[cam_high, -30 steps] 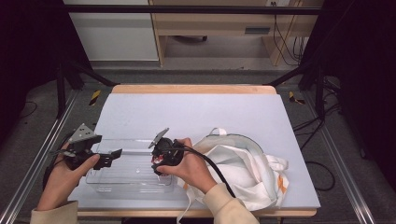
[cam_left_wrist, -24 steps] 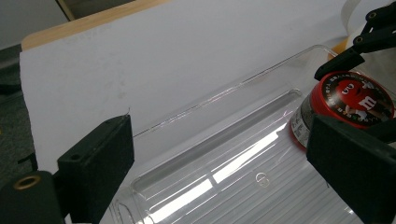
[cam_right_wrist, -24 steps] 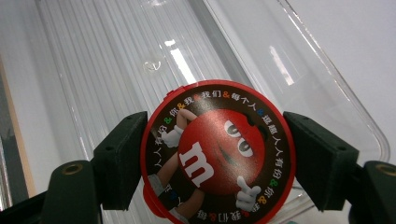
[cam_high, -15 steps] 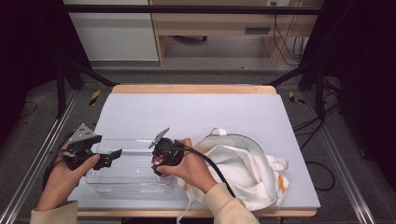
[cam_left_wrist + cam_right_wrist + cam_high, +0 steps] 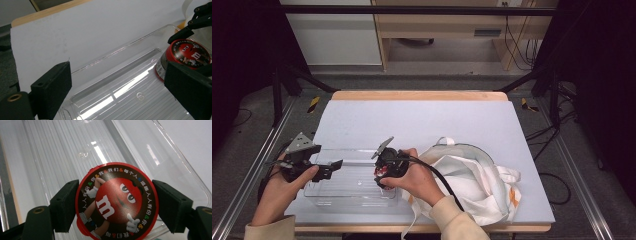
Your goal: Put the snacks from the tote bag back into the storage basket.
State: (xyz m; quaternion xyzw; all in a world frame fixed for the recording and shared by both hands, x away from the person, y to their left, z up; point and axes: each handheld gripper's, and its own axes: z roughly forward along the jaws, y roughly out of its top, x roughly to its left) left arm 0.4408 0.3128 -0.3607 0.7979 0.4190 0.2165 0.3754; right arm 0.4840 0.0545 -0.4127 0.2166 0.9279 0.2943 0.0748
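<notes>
The right hand-held gripper (image 5: 115,206) has its two black jaws standing wide, one on each side of a round red-lidded candy tub (image 5: 117,206), with both pads set against the lid's rim. The lid faces the camera and carries a red cartoon candy figure with a white letter "m", ringed by small printed characters on a dark band. The tub sits inside a clear plastic tray (image 5: 62,150), near one end wall; the tray floor is ribbed and reflects light. Beyond the tray's rim lies the pale surface (image 5: 192,147).
</notes>
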